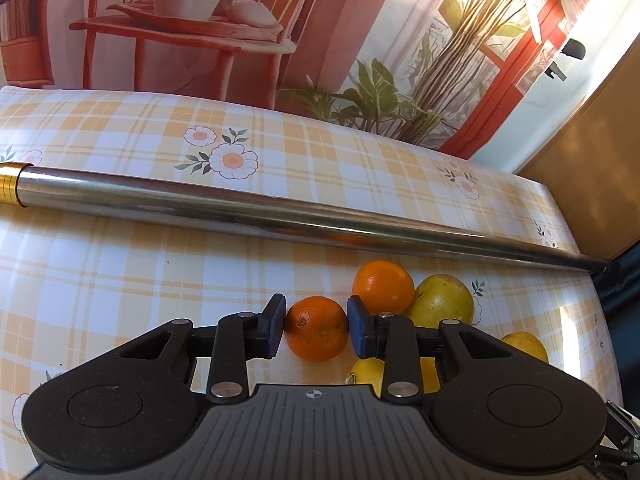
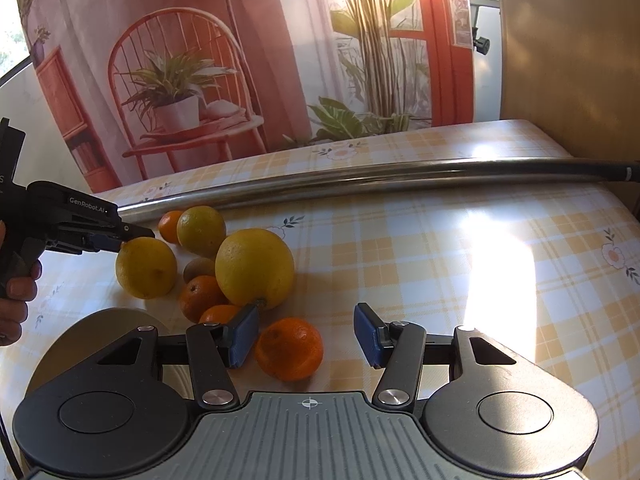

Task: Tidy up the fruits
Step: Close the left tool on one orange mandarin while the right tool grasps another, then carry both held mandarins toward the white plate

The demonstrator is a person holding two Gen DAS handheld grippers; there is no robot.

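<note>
With the left gripper [image 1: 316,328] clamped on a mandarin [image 1: 317,329] beside the metal pole [image 1: 280,212], lift straight up; the right gripper [image 2: 306,334] hangs wide apart.

Four oranges [image 2: 289,349], three lemons [image 2: 254,267], perhaps one kiwi [image 2: 198,269].

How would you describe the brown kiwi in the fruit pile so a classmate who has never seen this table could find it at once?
Start at the long steel tube lying across the checked tablecloth; the fruit pile sits just in front of it. In the pile's middle, find the gap between the two large yellow lemons. The kiwi sits there: the only dull brown fruit, smaller than the citrus around it.
</note>
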